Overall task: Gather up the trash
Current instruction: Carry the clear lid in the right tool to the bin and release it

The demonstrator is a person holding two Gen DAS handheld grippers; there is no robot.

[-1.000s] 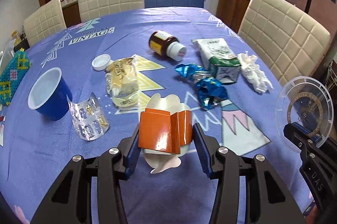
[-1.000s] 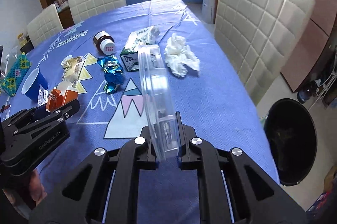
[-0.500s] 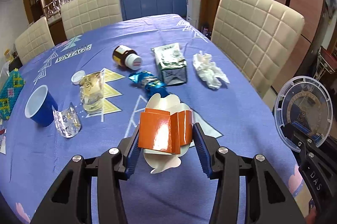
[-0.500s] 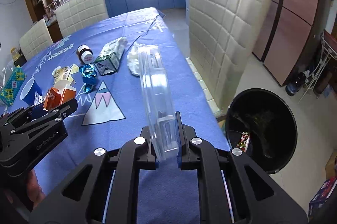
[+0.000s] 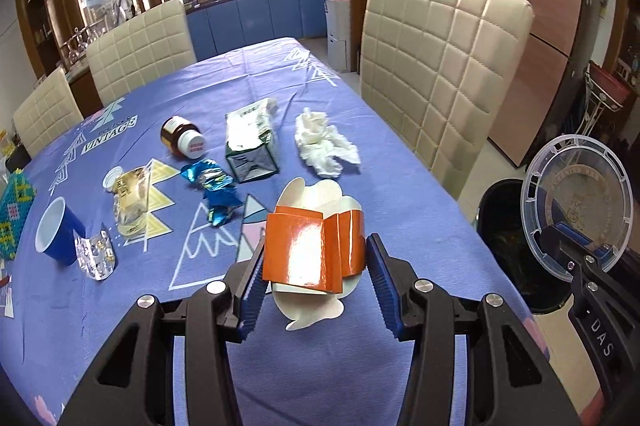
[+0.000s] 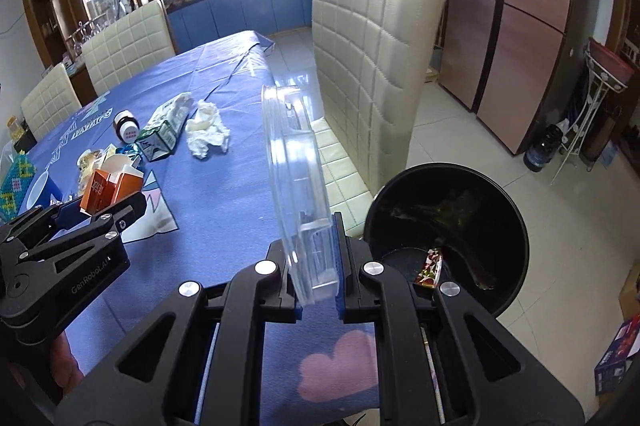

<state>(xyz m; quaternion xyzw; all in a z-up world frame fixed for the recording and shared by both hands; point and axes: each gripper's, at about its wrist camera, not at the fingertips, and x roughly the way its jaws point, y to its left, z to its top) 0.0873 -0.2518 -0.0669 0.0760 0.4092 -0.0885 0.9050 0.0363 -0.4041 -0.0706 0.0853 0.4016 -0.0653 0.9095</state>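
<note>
My left gripper (image 5: 316,280) is shut on an orange and white paper carton (image 5: 314,252), held above the blue tablecloth (image 5: 400,209). My right gripper (image 6: 318,266) is shut on the rim of a clear round plastic lid (image 6: 292,161), held upright at the table's right edge; the lid (image 5: 576,209) also shows in the left wrist view. A black trash bin (image 6: 464,222) stands on the floor just right of the table, with some scraps inside. On the table lie a crumpled white tissue (image 5: 324,143), a green milk carton (image 5: 250,145), a blue foil wrapper (image 5: 214,189) and a brown pill bottle (image 5: 182,137).
A blue cup (image 5: 54,236), a blister pack (image 5: 96,258), a crushed clear bottle (image 5: 130,197) and a white cap (image 5: 111,177) lie at the table's left. A cream chair (image 6: 372,65) stands between table and bin. Tiled floor (image 6: 500,137) spreads beyond the bin.
Both grippers have travelled right along the table with their loads still held. The trash bin has come into view close beside the right gripper, and the table trash has fallen back leftward.
</note>
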